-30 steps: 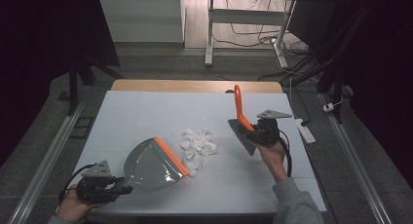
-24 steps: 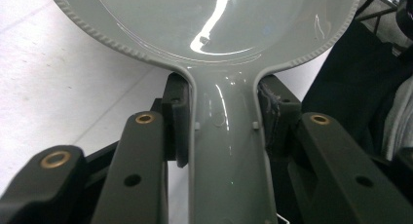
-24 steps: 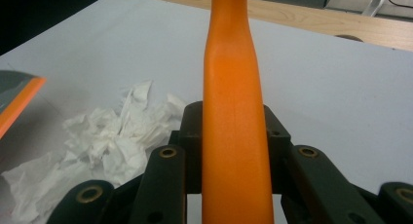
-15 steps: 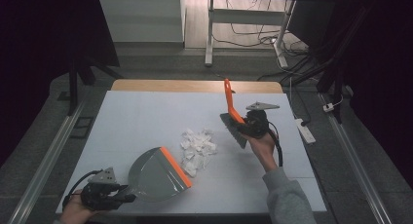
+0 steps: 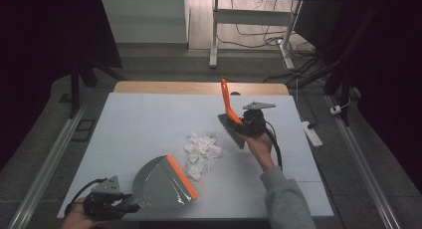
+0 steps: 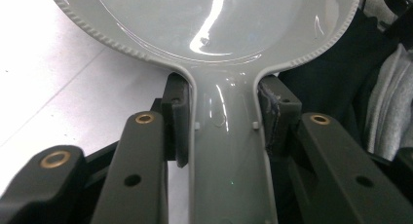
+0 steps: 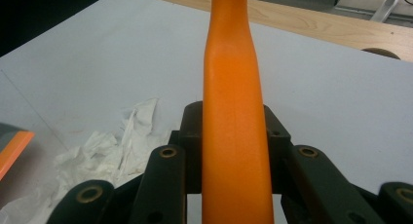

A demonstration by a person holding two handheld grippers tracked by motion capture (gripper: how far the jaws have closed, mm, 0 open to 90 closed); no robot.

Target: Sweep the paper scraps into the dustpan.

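Note:
A grey dustpan (image 5: 161, 185) with an orange lip lies at the table's front left. My left gripper (image 5: 117, 203) is shut on its handle; in the left gripper view the pads (image 6: 178, 117) press the grey handle (image 6: 226, 151) from both sides. A pile of crumpled white paper (image 5: 201, 150) lies mid-table, just right of the dustpan's lip. My right gripper (image 5: 249, 123) is shut on an orange-handled brush (image 5: 228, 107), held right of the paper, handle pointing up and away. In the right gripper view the orange handle (image 7: 234, 117) runs between the jaws and the paper (image 7: 104, 151) lies lower left.
The white table top (image 5: 149, 119) has a wooden strip (image 5: 199, 87) along its far edge. A white power strip (image 5: 312, 132) lies on the floor at the right. A metal desk frame (image 5: 215, 35) and cables stand beyond the table.
The right gripper carried the brush up and away from the table's front, slightly left. The left gripper pulled the dustpan toward the front left, away from the paper.

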